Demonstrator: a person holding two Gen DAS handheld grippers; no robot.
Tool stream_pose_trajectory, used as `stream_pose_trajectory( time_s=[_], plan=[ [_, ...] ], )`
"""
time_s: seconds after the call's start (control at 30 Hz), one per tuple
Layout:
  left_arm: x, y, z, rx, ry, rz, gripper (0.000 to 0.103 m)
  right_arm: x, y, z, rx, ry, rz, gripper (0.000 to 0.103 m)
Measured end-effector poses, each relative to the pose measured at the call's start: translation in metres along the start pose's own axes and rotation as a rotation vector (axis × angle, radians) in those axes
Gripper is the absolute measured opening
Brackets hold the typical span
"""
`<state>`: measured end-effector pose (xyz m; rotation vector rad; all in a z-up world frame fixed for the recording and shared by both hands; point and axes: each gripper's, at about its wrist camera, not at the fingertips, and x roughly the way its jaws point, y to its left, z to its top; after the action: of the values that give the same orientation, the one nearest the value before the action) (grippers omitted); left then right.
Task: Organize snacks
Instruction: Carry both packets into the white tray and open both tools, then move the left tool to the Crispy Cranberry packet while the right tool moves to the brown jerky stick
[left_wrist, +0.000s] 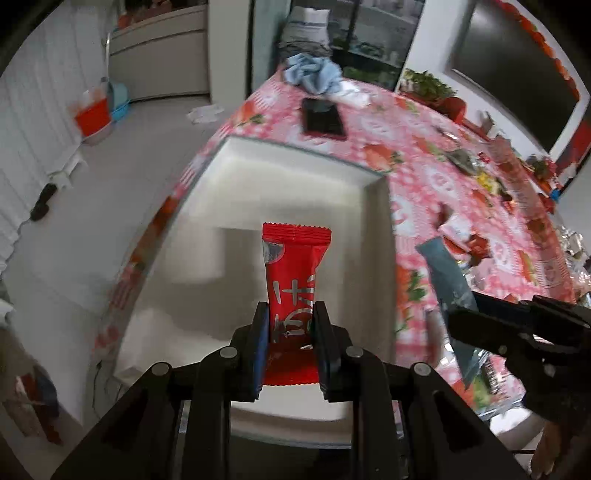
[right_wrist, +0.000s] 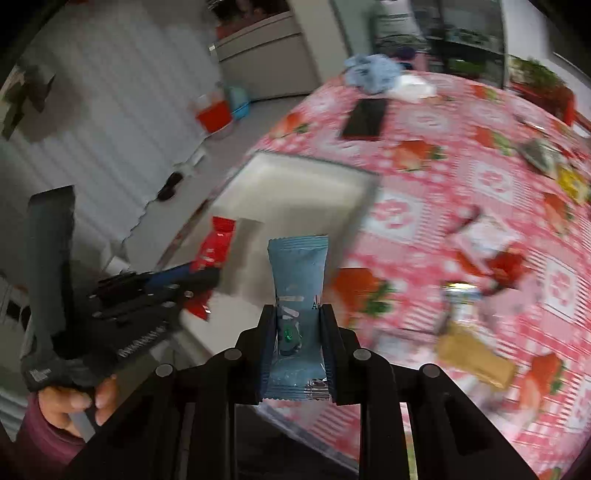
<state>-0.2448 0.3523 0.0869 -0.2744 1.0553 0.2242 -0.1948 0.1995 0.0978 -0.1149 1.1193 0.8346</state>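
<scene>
My left gripper (left_wrist: 290, 314) is shut on a red snack packet (left_wrist: 293, 269) and holds it above the white box (left_wrist: 376, 236) that sits at the table's left edge. My right gripper (right_wrist: 298, 317) is shut on a light blue snack packet (right_wrist: 298, 273), held above the table just right of the white box (right_wrist: 295, 177). The blue packet also shows in the left wrist view (left_wrist: 448, 280), and the red packet in the right wrist view (right_wrist: 214, 247). Several more snack packets (right_wrist: 480, 354) lie on the tablecloth to the right.
The table has a pink strawberry-print cloth (left_wrist: 424, 173). A black phone (left_wrist: 323, 118) lies beyond the box, a blue cloth (left_wrist: 314, 72) at the far end. Loose wrappers (left_wrist: 491, 181) and a potted plant (left_wrist: 428, 85) stand along the right. The floor lies to the left.
</scene>
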Motion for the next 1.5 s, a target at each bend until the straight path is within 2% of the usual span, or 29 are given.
stream_pose_trajectory(
  time_s=[0.23,0.4,0.43,0.5,0.53,0.57,0.6,0.63,0.67,0.7,0.8,0.97,1.07,1.2,1.33,1.5],
  plan=[
    [0.015,0.022,-0.018,-0.037,0.048,0.02,0.025,0.044,0.034,-0.002,-0.034,0.075,0.041,0.025],
    [0.022,0.021,-0.024,-0.034,0.055,0.029,0.026,0.062,0.037,-0.003,-0.035,0.107,0.027,0.025],
    [0.023,0.02,-0.025,-0.032,0.051,0.024,0.029,0.065,0.036,-0.003,-0.038,0.112,0.022,0.025],
    [0.023,0.02,-0.025,-0.033,0.042,0.017,0.051,0.067,0.036,-0.002,-0.046,0.116,0.019,0.026],
    [0.022,0.02,-0.025,-0.035,0.029,0.023,0.057,0.067,0.035,-0.002,-0.048,0.116,0.015,0.026],
    [0.019,0.02,-0.025,-0.034,0.007,0.034,0.063,0.066,0.034,-0.001,-0.049,0.114,0.009,0.029],
    [0.016,0.02,-0.026,-0.03,-0.013,0.047,0.064,0.065,0.033,-0.001,-0.048,0.112,0.002,0.05],
    [0.013,0.02,-0.026,-0.028,-0.024,0.054,0.065,0.062,0.03,0.0,-0.046,0.106,-0.009,0.062],
    [0.01,0.019,-0.026,-0.023,-0.035,0.042,0.066,0.058,0.027,0.001,-0.046,0.093,-0.029,0.081],
    [0.008,0.018,-0.026,-0.024,-0.04,0.026,0.067,0.052,0.023,0.001,-0.049,0.079,-0.043,0.085],
    [0.003,0.01,-0.026,-0.015,-0.052,-0.028,0.068,0.028,0.003,-0.001,-0.058,0.038,-0.1,0.085],
    [-0.005,-0.032,-0.03,0.091,-0.079,-0.09,0.07,-0.014,-0.042,-0.02,-0.003,0.003,-0.172,0.085],
    [-0.01,-0.063,-0.039,0.175,-0.087,-0.128,0.072,-0.036,-0.072,-0.044,0.042,0.004,-0.214,0.085],
    [-0.006,-0.102,-0.048,0.241,-0.059,-0.183,0.075,-0.052,-0.087,-0.075,0.039,0.015,-0.269,0.085],
    [0.004,-0.132,-0.053,0.276,-0.021,-0.17,0.076,-0.055,-0.097,-0.1,0.033,0.041,-0.341,0.085],
    [0.022,-0.146,-0.049,0.244,0.047,-0.144,0.076,-0.052,-0.097,-0.124,0.039,0.067,-0.299,0.085]
  ],
)
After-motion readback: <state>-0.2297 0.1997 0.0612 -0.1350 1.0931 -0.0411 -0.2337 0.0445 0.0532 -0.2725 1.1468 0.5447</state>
